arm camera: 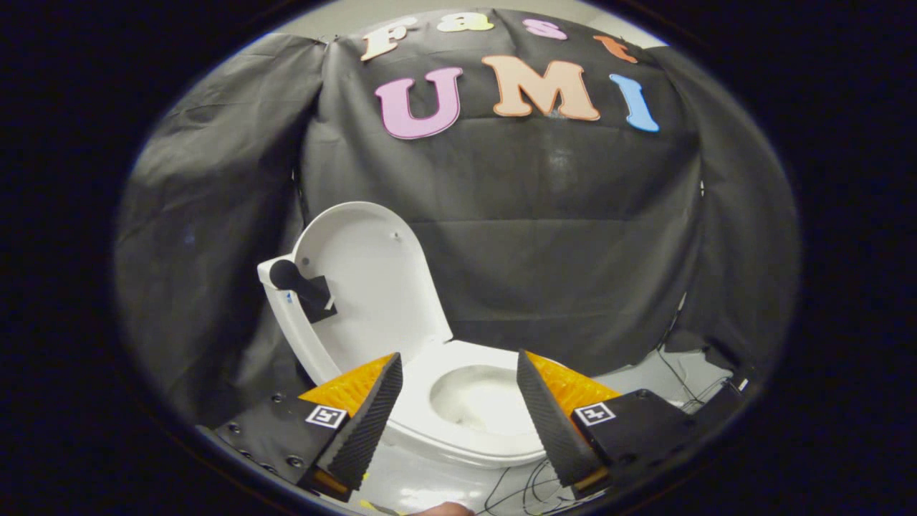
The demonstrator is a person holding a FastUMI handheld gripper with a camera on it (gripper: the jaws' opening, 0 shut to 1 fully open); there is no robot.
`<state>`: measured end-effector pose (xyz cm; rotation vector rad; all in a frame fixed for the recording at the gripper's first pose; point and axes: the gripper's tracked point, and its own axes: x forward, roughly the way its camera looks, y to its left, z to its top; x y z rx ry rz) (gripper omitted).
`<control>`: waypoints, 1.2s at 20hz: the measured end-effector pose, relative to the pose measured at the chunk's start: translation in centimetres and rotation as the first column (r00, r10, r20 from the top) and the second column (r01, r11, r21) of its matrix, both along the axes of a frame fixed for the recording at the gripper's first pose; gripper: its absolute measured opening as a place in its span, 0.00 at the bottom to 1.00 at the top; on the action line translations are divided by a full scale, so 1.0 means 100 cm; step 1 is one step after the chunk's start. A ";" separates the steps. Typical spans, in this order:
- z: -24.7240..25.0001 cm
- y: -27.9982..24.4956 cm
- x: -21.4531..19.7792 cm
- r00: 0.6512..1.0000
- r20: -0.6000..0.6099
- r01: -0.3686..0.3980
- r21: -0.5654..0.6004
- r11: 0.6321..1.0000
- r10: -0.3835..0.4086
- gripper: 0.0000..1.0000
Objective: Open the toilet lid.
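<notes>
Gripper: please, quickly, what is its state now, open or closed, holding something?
Gripper: open, holding nothing; the toilet bowl shows beyond the fingers, the lid is up.

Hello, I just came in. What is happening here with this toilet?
A person holds a handheld gripper over a white toilet. The toilet lid already stands raised and a black handle piece is fixed to it. The fingers are open and grip nothing; the open bowl lies just ahead, between them.

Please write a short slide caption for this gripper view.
Toilet lid stands raised above the open bowl; the open gripper holds nothing.
</notes>
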<state>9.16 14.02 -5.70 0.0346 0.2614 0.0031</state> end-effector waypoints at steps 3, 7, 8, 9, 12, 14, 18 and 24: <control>0.022 -0.019 0.002 0.998 0.067 0.004 -0.014 1.000 -0.003 0.99; 0.042 -0.043 -0.003 0.992 0.124 0.010 -0.078 0.997 0.000 0.99; 0.046 -0.052 -0.007 0.990 0.137 0.022 -0.076 0.997 -0.011 0.99; 0.049 -0.063 -0.011 0.988 0.153 0.035 -0.067 0.997 -0.025 0.99; 0.053 -0.097 -0.023 0.980 0.180 0.091 -0.060 0.994 -0.079 0.99; 0.055 -0.117 -0.032 0.973 0.200 0.122 -0.044 0.992 -0.110 0.99; 0.048 -0.145 -0.047 0.968 0.198 0.167 -0.031 0.986 -0.157 0.99; 0.048 -0.152 -0.058 0.967 0.199 0.167 -0.025 0.986 -0.159 0.99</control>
